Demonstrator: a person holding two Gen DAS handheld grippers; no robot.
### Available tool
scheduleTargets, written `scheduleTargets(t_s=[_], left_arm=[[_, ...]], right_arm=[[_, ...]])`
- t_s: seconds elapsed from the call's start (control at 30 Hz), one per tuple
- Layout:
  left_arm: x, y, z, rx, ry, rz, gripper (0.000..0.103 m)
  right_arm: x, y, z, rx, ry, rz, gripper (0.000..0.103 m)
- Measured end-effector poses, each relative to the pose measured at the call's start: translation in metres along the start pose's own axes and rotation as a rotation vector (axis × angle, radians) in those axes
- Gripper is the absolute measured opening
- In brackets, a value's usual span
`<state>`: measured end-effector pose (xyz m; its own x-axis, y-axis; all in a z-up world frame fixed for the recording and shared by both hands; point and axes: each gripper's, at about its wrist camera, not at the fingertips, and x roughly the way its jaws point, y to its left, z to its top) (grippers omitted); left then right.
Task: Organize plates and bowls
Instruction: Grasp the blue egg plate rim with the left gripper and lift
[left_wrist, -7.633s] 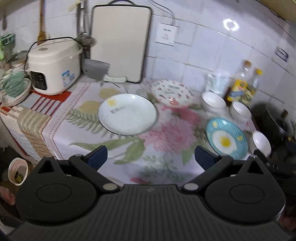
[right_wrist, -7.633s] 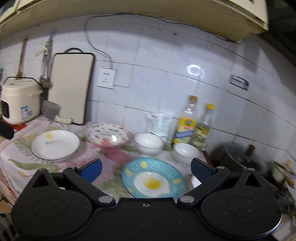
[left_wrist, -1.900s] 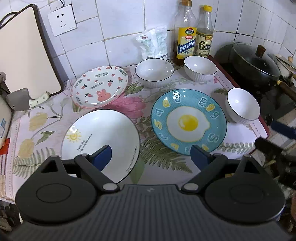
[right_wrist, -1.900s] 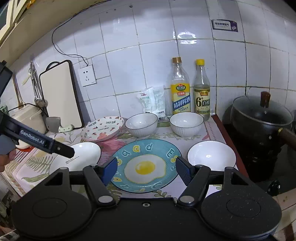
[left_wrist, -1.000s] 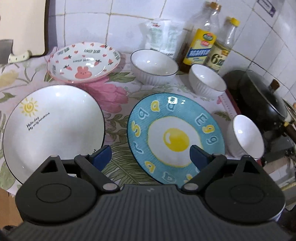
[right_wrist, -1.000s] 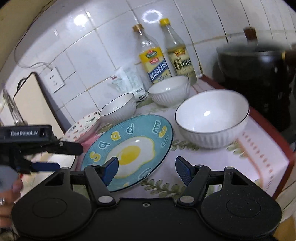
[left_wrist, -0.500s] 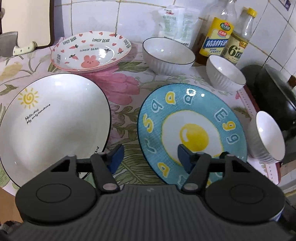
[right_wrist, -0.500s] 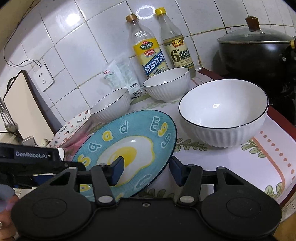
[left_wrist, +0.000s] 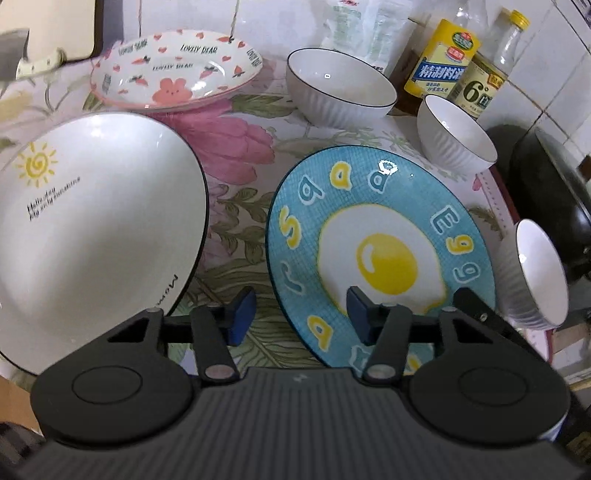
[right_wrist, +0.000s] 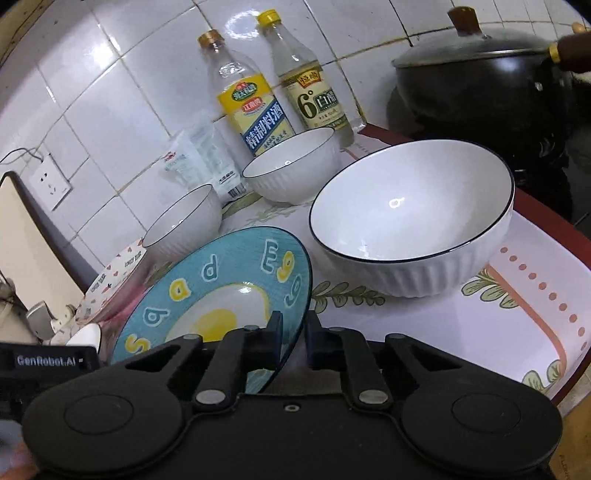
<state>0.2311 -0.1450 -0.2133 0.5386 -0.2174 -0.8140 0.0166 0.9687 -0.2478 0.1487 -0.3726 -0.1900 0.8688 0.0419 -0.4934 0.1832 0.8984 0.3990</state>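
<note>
A blue plate with a fried-egg picture (left_wrist: 380, 254) lies on the flowered cloth. My right gripper (right_wrist: 291, 338) is shut on the blue plate's (right_wrist: 221, 295) near right rim. My left gripper (left_wrist: 299, 314) is open, its fingers astride the blue plate's near left rim. A white sun plate (left_wrist: 92, 229) lies to the left and a pink bear plate (left_wrist: 173, 79) behind it. Three white ribbed bowls stand by: one at the back (left_wrist: 340, 90), one near the bottles (left_wrist: 456, 138), one at the right (right_wrist: 413, 218).
Two bottles (right_wrist: 255, 107) and a bag stand at the tiled wall. A black lidded pot (right_wrist: 480, 74) sits on the stove at the right. A cutting board (right_wrist: 22, 240) and a cleaver stand at the left. The counter edge is close on the right.
My right gripper has moved in and shut on the blue plate's rim. My left gripper has narrowed and moved onto the plate's near left edge.
</note>
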Motion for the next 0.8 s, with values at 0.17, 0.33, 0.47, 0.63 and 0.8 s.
scheduleTargets(t_s=[0.17,0.33,0.47,0.63,0.8], left_arm=[[0.001,0.003,0.0,-0.006,-0.021,0.007,0.03],[0.003,0.001,0.002,-0.022,-0.022,0.002,0.023],[0.003,0.002,-0.001,-0.006,-0.036,-0.006,0.023],[0.002,0.003,0.004,0.027,0.002,-0.021,0.023],[-0.008,0.011,0.012,0.052,-0.002,-0.056,0.023]], right_arm=[[0.004,-0.003,-0.003,0.014,-0.022,0.018,0.016],[0.007,-0.003,0.001,0.007,-0.005,0.019,0.017],[0.008,-0.004,0.004,0.003,0.014,0.027,0.016],[0.008,0.008,0.013,0.033,0.083,-0.04,0.019],[-0.008,0.028,0.023,-0.027,0.123,-0.059,0.019]])
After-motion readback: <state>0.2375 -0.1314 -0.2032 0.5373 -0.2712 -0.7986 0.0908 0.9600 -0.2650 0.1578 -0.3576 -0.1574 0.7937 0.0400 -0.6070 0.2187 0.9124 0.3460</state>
